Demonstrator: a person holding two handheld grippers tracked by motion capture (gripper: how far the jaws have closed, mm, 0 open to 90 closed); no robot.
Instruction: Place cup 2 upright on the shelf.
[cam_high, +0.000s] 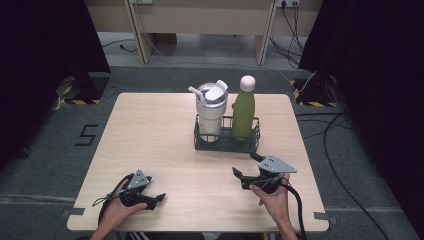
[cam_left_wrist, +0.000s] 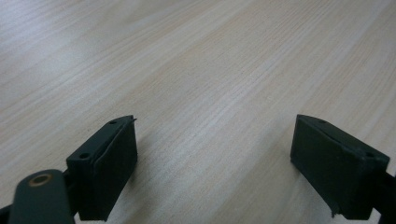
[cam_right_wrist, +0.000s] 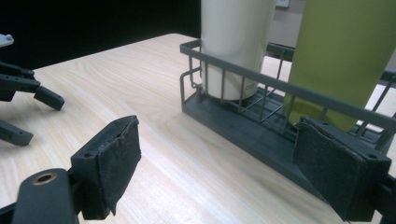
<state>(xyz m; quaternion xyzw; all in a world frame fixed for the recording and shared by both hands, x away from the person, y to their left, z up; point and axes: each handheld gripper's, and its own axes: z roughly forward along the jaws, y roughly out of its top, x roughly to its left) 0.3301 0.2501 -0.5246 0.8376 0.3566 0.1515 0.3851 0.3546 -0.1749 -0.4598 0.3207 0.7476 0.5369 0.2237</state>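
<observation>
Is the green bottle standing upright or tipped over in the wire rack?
Upright. The green bottle stands straight in the wire rack, white cap on top, beside the white tumbler.

Even overhead light, soft shadows; dark curtained sides (gripper views slightly blurred).

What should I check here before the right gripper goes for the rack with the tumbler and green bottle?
1. Right gripper open: ok, its fingers stand wide apart with nothing between them.
2. Left gripper open and holding nothing: ok.
3. Green bottle upright in the wire rack: ok.
4. White tumbler upright beside it, lid and straw on: ok.
5. Bare table between right gripper and rack: ok.
6. Whether bottle and tumbler touch each other: cannot tell.
</observation>
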